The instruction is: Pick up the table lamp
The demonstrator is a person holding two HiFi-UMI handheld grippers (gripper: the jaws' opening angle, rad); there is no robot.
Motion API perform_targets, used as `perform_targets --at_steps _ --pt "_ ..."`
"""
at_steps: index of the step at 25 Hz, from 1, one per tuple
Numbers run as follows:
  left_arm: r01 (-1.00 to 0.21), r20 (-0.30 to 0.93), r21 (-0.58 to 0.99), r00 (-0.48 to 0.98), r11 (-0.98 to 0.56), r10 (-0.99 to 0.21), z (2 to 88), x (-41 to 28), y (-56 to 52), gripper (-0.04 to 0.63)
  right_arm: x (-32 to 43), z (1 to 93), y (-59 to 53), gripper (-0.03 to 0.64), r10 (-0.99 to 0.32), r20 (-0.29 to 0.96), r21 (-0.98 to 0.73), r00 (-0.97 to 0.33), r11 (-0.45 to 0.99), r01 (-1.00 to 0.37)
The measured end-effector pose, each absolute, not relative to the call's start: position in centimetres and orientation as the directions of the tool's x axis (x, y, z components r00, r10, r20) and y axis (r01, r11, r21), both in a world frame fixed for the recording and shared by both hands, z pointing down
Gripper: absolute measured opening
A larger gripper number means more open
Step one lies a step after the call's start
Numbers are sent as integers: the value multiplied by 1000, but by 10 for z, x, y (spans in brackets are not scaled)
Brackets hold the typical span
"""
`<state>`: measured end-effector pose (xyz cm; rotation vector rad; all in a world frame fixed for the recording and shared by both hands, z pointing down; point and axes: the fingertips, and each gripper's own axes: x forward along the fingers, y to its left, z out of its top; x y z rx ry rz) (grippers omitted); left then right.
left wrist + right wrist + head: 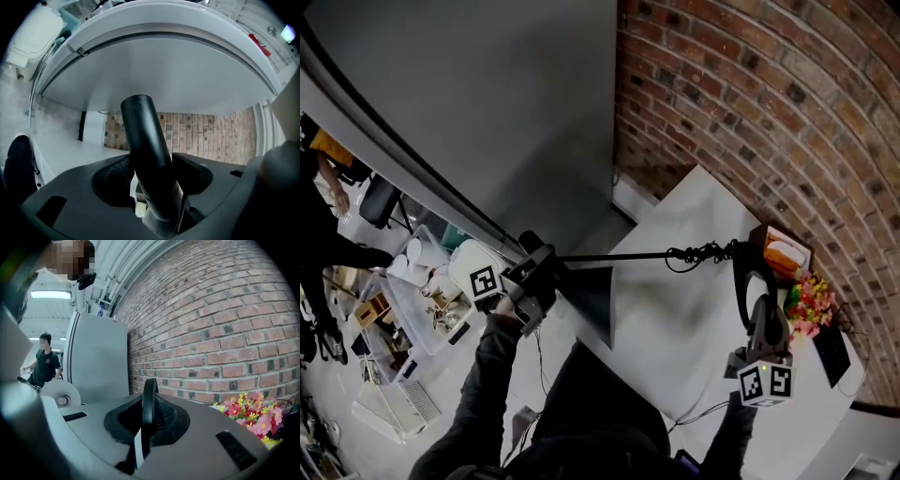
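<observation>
The black table lamp lies sideways in the air above the white table [694, 309], held at both ends. Its thick black tube [532, 246] sits between the jaws of my left gripper [539, 265], which is shut on it; the tube [149, 154] fills the left gripper view, clamped in the left gripper [154, 190]. A thin stem [619, 255] with a coiled cord [703, 252] runs right to a flat black loop [750, 277]. My right gripper [762, 307] is shut on that loop [149, 397], seen edge-on in the right gripper [145, 425].
Pink and yellow flowers [809, 302] [251, 411], an orange box [783, 251] and a flat black item [832, 352] lie by the brick wall [750, 84]. A grey panel [487, 103] stands behind. Bins and clutter [403, 309] cover the floor at left. A person [44, 364] stands far off.
</observation>
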<state>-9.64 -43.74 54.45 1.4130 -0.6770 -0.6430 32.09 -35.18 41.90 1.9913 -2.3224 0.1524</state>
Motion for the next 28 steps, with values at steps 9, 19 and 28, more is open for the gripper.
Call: perform_targets --at_steps 9,19,28 --pt "27 -66 998 635 -63 -770 480 -101 -420 261 315 363 -309 9 -983 -26 -11 -181 182 -983" --pt "57 -138 989 665 -134 -734 440 -84 -393 264 327 325 -266 9 -980 -103 -7 -169 171 -985" --pt "54 -123 991 695 -119 -708 449 -72 -382 268 336 334 -246 9 -979 -139 -82 -152 164 -983"
